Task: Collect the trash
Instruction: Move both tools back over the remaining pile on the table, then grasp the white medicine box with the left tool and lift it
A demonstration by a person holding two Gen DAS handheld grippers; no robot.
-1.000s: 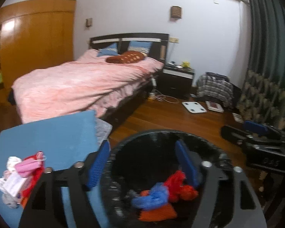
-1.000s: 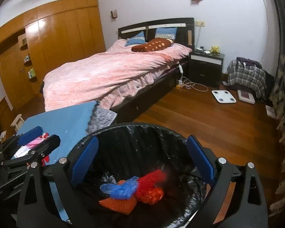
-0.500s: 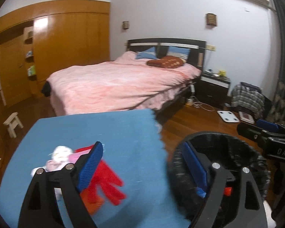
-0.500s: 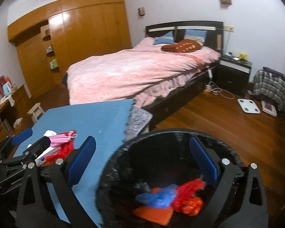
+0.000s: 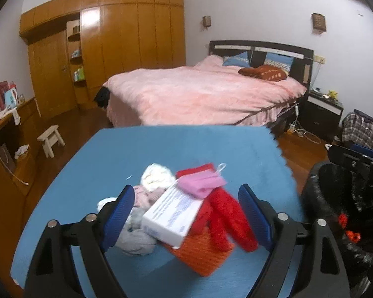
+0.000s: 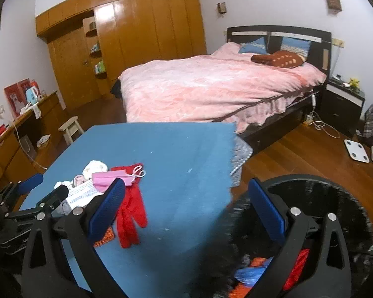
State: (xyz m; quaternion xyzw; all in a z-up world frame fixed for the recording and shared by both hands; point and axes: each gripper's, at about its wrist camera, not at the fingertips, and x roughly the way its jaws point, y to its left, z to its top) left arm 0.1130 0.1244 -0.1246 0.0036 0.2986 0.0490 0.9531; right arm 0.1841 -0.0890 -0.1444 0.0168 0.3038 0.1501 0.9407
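A trash pile lies on the blue table: a white box, a pink pouch, a red glove, an orange mesh piece, white and grey crumpled wads. My left gripper is open, its fingers either side of the pile just above it. My right gripper is open and empty, over the table edge beside the black-lined bin, which holds red, blue and orange trash. The pile and left gripper show at left in the right wrist view.
The bin stands right of the table on the wooden floor. A pink bed is beyond the table, a wooden wardrobe and a small stool at left, a nightstand and a scale at right.
Both grippers swung left from over the bin toward the table. My left gripper now sits over the trash pile; the right one straddles the table edge and bin.
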